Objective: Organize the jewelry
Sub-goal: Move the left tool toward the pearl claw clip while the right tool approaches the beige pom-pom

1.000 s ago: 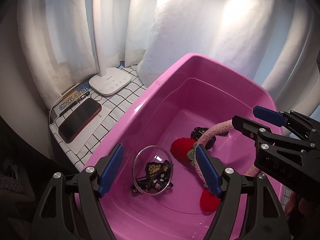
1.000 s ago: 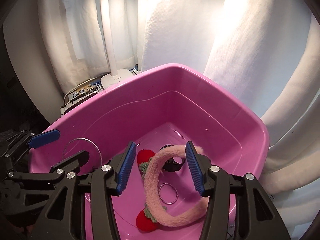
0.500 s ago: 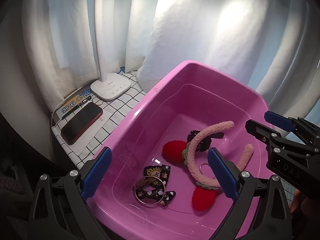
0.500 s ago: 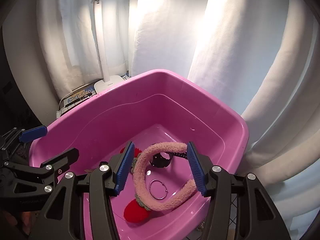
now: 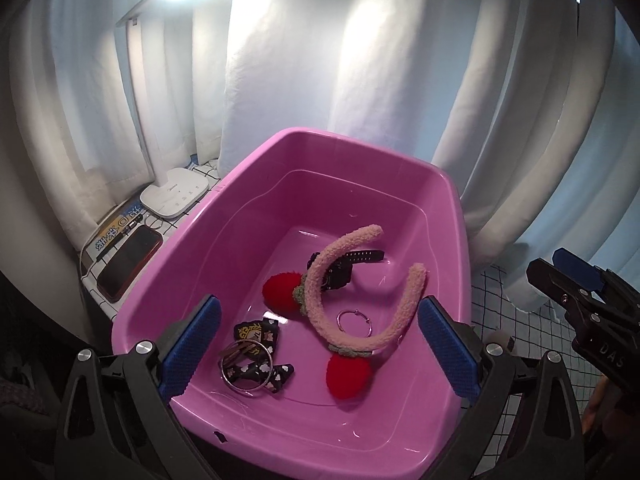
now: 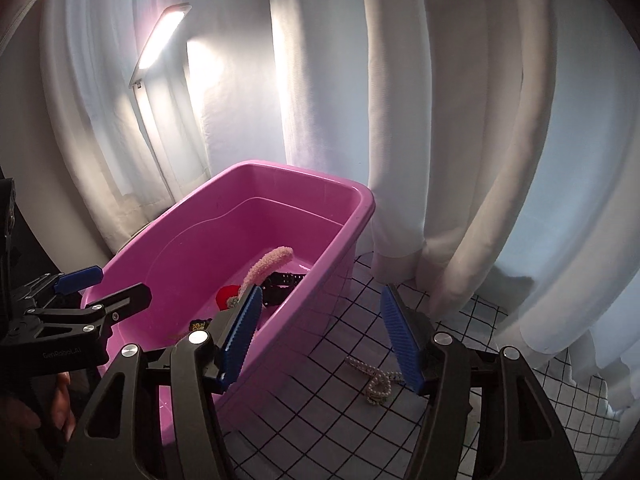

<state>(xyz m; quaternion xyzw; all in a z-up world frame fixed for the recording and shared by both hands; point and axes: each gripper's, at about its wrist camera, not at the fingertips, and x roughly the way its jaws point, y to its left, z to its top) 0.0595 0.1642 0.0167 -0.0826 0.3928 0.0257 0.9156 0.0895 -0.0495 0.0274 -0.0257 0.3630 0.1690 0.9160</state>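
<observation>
White curtains (image 5: 304, 80) hang behind everything, lit by a desk lamp (image 6: 160, 36) whose white base (image 5: 175, 193) stands at the table's far left corner. The table (image 6: 340, 396), covered in a white cloth with a black grid, carries a pink tub (image 5: 452, 216) that fills most of its middle.

The left gripper (image 5: 318, 350) hovers above the tub's near end with its blue-padded jaws spread wide, holding nothing. The right gripper (image 6: 320, 336) is also wide apart and empty; it hangs over the tub's right rim, one finger above the tub and the other above the cloth.

On the tub's floor lies a fuzzy pink headband (image 5: 360, 292) with two red pom-poms, one end raised toward the far wall. A black watch (image 5: 348, 266) lies under the headband's left arm. Near the tub's near left corner sit black patterned bows (image 5: 260, 350) with a silver bangle (image 5: 245, 364) resting on them. A small silver ring (image 5: 355, 323) lies inside the headband's curve.

A pearl strand (image 6: 374, 380) lies on the cloth just right of the tub, close to the right gripper's outer finger. A phone in a red case (image 5: 128, 260) lies along the table's left edge, beside a yellow-and-blue card (image 5: 114, 236).
</observation>
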